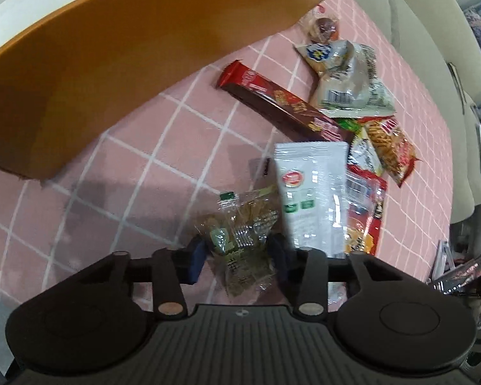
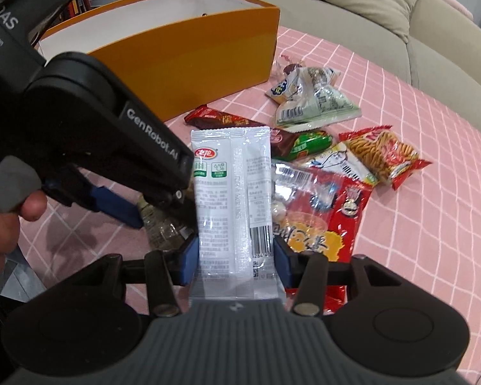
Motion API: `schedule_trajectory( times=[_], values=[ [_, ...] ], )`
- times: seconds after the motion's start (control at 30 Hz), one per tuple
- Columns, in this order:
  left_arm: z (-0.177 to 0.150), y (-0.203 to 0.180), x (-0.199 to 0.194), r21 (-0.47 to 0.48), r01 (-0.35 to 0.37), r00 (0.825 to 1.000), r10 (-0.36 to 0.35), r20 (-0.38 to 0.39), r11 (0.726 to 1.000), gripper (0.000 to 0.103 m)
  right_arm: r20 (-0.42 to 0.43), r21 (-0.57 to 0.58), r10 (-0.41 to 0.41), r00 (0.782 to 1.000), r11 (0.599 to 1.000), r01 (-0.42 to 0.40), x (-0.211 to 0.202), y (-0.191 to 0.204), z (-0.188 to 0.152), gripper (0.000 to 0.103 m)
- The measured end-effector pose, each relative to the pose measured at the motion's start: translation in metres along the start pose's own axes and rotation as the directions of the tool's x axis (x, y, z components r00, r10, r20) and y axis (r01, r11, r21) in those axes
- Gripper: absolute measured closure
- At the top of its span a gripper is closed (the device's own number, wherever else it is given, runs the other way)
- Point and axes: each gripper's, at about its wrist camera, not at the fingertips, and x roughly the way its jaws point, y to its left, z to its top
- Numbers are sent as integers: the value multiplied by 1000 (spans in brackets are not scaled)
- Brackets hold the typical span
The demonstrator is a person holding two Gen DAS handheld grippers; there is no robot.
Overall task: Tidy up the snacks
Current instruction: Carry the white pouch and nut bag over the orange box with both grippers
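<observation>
My left gripper point(image 1: 237, 253) is shut on a clear crinkly packet of greenish-brown snack point(image 1: 240, 234), its blue pads pressing on both sides. In the right wrist view the same gripper point(image 2: 157, 221) reaches in from the left, a hand point(image 2: 3, 224) on its grip. Between the blue pads of my right gripper point(image 2: 234, 260) sits a flat white packet point(image 2: 231, 192), lengthwise; the gripper is shut on it. That white packet point(image 1: 308, 192) lies just right of the clear one. An open orange box point(image 2: 182, 54) with a white inside stands behind; its wall point(image 1: 112, 64) looms at upper left.
A pile of snacks lies on the pink checked cloth point(image 2: 417, 224): a red-brown bar point(image 2: 227, 120), a pale green bag point(image 2: 314, 106), a red bag of sticks point(image 2: 384, 154), a large red packet point(image 2: 336, 215). A beige sofa point(image 2: 368, 16) runs along the far side.
</observation>
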Motion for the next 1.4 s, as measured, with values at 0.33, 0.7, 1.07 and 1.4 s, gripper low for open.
schedule_trajectory(
  times=[0.33,0.7,1.07,1.4],
  values=[
    [-2,-9,-32,114,-41,996,31,86,993,68,28,36,-7,1000,999,6,-14,0,5,57],
    [-6,-32,-109,326,-150,963,63,263,934,68,99,151,37,994,987,-52,-62,0,32,57],
    [25,-19,-192,368,-217,911,52,408,904,68,209,79,120,971,987,-139,-100,36,92,57],
    [78,15,-232,291,-302,881,150,449,908,68,206,-39,229,951,973,-226,-84,82,166,57]
  ],
)
